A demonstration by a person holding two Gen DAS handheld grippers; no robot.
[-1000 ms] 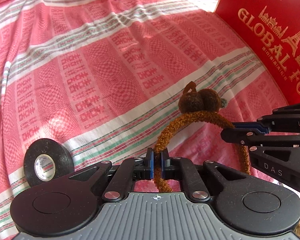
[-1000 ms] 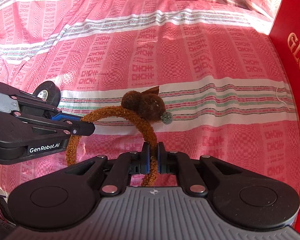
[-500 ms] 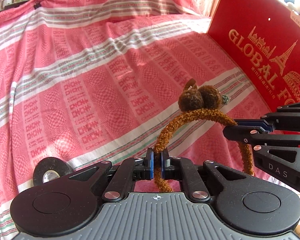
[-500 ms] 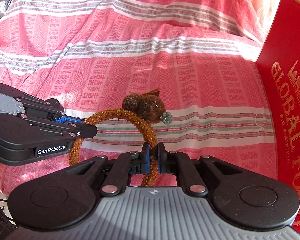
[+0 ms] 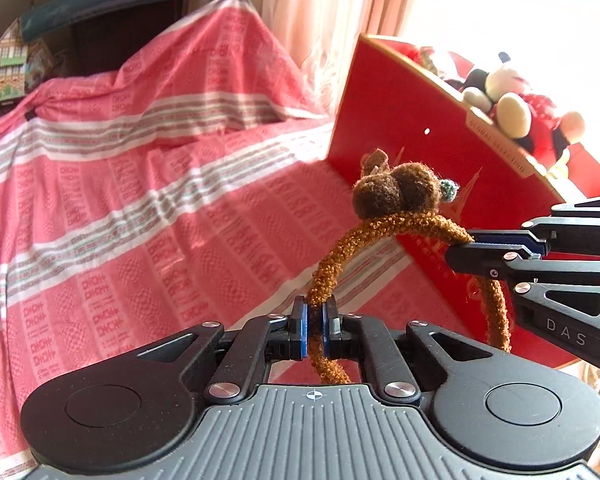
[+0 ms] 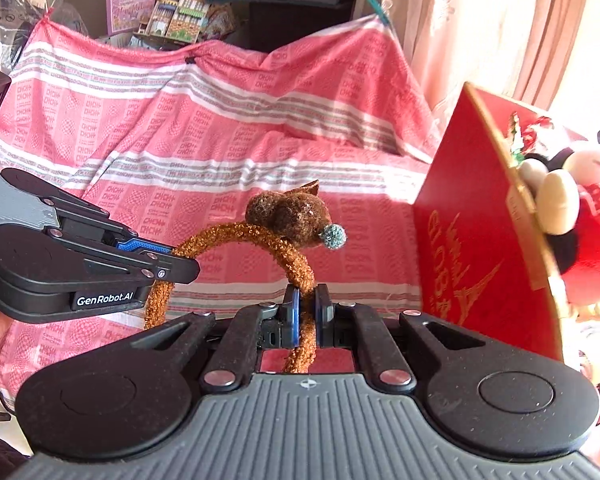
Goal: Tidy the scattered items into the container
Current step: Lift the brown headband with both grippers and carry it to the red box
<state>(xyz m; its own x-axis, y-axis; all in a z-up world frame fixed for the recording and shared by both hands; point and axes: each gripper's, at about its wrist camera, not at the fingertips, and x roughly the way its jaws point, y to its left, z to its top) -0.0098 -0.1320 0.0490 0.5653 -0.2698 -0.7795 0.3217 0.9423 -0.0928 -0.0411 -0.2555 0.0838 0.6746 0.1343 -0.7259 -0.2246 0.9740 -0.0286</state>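
Since a second ago both grippers have risen with the headband: the bedspread has dropped away, the black tape roll has left the left view, and the rim of the red box, formerly above the headband, now shows level with it.

Left wrist view: the left gripper (image 5: pixel 315 332) is clenched on one leg of the fuzzy brown headband (image 5: pixel 384 228), whose arch rises toward the red box (image 5: pixel 400 120) and carries two pompoms just in front of the box's near wall. The right gripper (image 5: pixel 460 246) comes in from the box side, pinching the other leg. A plush toy (image 5: pixel 512 108) lies inside the box, above its rim.

Right wrist view: the right gripper (image 6: pixel 305 314) is clamped on its leg of the headband (image 6: pixel 260 236); the left gripper (image 6: pixel 188 268), away from the box (image 6: pixel 472 216), grips the far leg. The headband hangs in the air over the pink striped bedspread (image 6: pixel 180 128), short of the box.

The headband looks light, springy and fuzzy, so it is unlikely to slip; the bare legs are the safest hold, not the soft pompoms.
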